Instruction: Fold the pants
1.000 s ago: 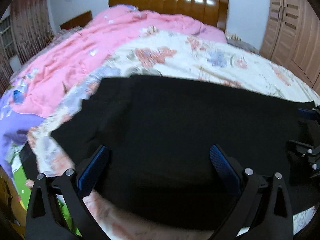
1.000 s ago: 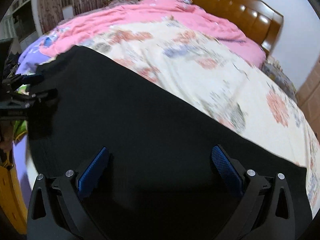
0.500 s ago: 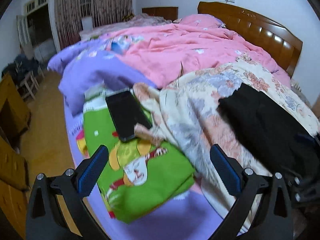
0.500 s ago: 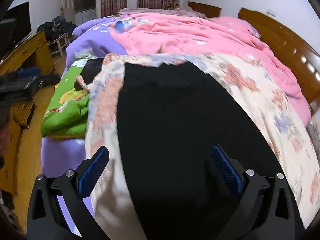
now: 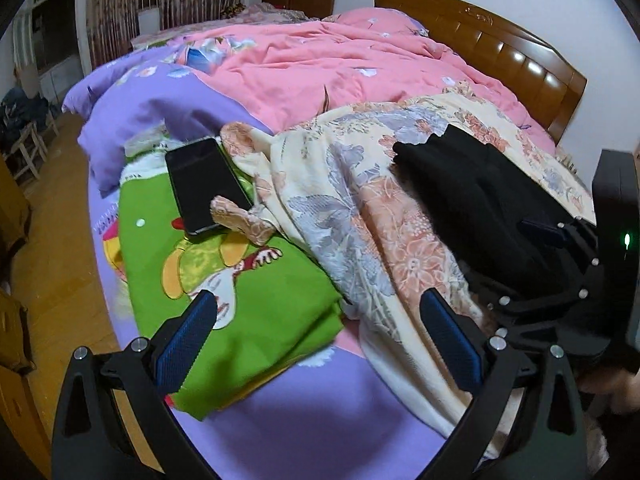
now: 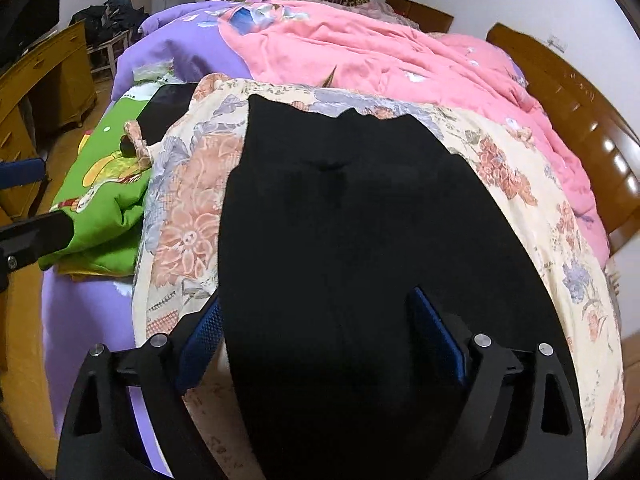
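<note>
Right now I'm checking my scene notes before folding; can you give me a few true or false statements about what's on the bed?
1. The black pants lie on the floral blanket. True.
2. A dark phone rests on the pink duvet. False: it lies on the green cartoon cloth.
3. The left tool holds the pants. False: its jaws are open and empty over the green cloth.
4. The right tool has the pants between its open jaws. True.
5. The headboard is white metal. False: it is brown wood.
</note>
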The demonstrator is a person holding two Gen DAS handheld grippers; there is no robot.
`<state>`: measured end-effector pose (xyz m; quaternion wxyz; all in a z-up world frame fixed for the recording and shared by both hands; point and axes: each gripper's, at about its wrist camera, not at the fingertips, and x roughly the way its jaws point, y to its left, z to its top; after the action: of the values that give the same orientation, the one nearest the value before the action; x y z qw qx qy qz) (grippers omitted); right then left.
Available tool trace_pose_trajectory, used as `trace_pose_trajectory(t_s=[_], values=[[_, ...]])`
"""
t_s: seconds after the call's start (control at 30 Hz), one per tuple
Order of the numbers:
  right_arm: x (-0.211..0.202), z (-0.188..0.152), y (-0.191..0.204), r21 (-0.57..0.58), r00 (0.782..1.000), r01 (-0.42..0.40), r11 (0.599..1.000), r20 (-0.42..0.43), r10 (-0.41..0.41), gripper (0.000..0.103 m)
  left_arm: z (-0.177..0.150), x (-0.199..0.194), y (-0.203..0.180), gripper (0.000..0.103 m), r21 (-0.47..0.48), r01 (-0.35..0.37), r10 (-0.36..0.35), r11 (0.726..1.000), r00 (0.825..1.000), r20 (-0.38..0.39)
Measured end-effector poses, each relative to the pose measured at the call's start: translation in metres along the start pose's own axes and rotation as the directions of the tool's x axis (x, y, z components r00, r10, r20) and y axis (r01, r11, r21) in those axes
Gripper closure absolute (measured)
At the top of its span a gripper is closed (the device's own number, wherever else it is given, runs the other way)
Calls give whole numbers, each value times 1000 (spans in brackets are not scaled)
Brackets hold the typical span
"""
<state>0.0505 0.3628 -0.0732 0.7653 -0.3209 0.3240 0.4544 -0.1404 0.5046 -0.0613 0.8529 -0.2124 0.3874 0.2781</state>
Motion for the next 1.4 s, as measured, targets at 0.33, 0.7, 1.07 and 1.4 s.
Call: trace_pose_trajectory(t_s=[0.33, 0.7, 1.07, 1.4], values=[[-23, -2, -34, 179, 964, -242, 954, 158, 215, 70, 44, 19, -8, 2, -161, 323, -333, 933, 942, -42], [-32, -6, -44, 214, 944, -307, 927, 191, 269, 79, 85, 66, -56, 2, -165, 422, -443, 891, 888, -125], [-51, -11, -58, 247, 930, -320, 915, 267, 253, 81, 99, 95, -97, 30, -130, 459, -476, 879, 860, -182], [-76, -37, -70, 294, 944, -316, 902, 194, 267, 48, 97, 102, -123, 70, 29, 352, -343, 935, 923, -173]])
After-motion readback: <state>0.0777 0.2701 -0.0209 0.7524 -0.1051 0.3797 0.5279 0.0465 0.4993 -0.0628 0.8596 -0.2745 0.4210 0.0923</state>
